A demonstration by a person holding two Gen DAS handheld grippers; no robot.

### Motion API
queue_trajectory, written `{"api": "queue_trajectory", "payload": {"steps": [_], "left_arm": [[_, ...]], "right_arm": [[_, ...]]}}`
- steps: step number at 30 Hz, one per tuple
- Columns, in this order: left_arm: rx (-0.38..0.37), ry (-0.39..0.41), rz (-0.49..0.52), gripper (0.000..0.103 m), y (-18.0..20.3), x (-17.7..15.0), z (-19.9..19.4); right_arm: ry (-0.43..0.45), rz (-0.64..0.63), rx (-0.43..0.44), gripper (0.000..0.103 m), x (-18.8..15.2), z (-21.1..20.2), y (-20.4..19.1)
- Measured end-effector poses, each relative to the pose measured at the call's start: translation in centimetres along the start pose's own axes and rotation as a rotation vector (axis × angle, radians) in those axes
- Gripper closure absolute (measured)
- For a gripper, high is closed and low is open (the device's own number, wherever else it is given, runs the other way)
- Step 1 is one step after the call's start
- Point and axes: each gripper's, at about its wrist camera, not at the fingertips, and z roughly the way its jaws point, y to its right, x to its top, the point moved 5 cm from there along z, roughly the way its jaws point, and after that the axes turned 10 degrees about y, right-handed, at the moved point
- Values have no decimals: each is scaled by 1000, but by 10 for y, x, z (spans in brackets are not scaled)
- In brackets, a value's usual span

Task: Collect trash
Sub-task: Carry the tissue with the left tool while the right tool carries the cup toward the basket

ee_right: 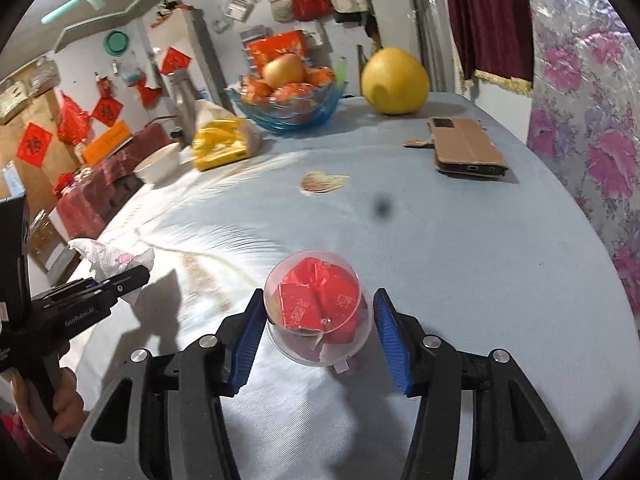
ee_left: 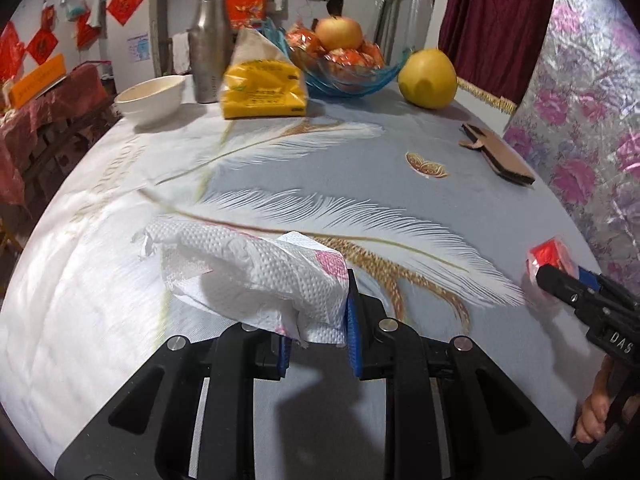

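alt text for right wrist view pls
Open right gripper straddles a clear plastic cup holding a red wrapper on the blue tablecloth. At left, the left gripper pinches a crumpled paper towel.

We are in a lived-in home. Our bench (ee_left: 400,140) wears a feather-print cloth and carries a glass fruit bowl (ee_left: 348,76), a pomelo (ee_left: 428,78) and a white bowl (ee_left: 150,98). Red paper decorations (ee_right: 36,144) and handbags (ee_right: 310,4) hang on the wall.

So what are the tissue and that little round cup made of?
The tissue: soft embossed paper, matte, crumpled, with a pink print. The cup: probably thin clear plastic, glossy; the red wrapper inside shows through it.
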Motion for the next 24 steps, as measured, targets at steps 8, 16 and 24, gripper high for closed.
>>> {"api": "queue_trajectory", "payload": {"steps": [8,16,24], "left_arm": [[13,59,-3,80,-2,-8,-52],[13,116,11,80,-1,-19,-102],[20,158,2,79,-7,-35,-142]], "right_arm": [[41,-22,45,49,-8,-38,-24],[124,-35,68,49,-13,-98,-35],[211,-5,66,49,-15,-163,-11]]}}
